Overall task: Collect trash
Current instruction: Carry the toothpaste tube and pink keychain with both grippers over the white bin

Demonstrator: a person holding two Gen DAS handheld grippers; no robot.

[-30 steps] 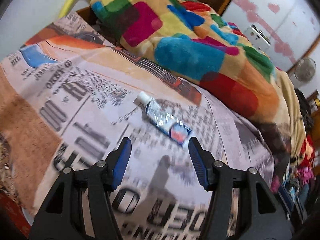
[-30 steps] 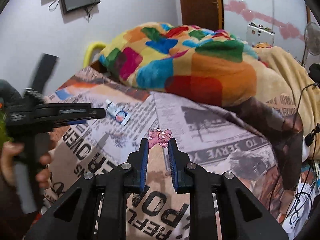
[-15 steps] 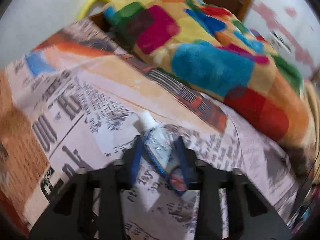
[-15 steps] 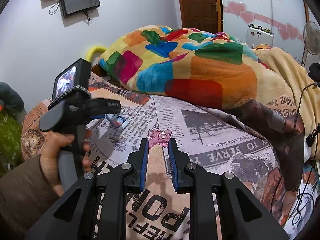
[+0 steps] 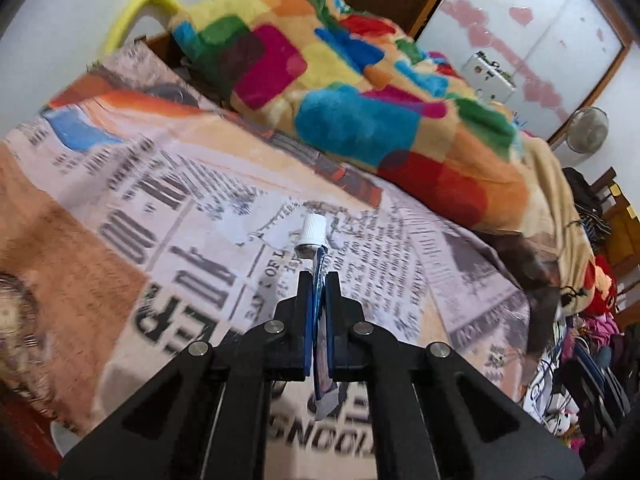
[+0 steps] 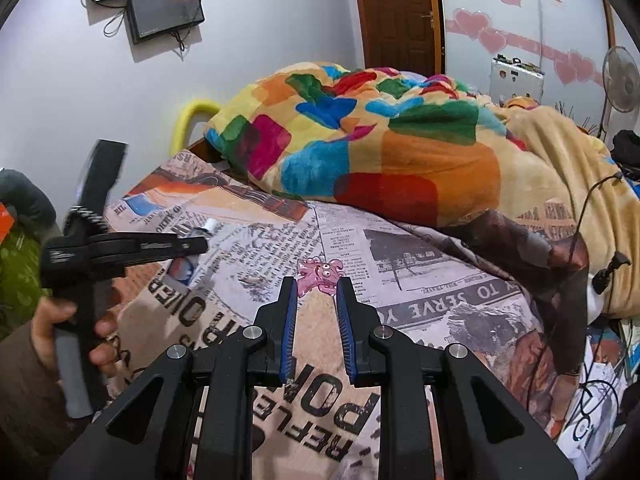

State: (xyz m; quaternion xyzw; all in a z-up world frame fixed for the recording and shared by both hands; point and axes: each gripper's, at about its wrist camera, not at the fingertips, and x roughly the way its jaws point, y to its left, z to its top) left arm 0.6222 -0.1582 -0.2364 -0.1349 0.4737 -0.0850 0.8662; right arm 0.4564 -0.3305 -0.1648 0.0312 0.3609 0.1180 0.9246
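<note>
My left gripper is clamped tight on the flattened tube, blue pads squeezing its body edge-on, the white cap poking out past the fingertips and the crimped tail hanging behind them, over the newspaper-print bedspread. My right gripper hangs with its fingers parted and nothing between them, just short of the little pink wrapper lying mid-bed on the print. The patchwork blanket is heaped along the far edge of the bed, by the yellow rail.
</note>
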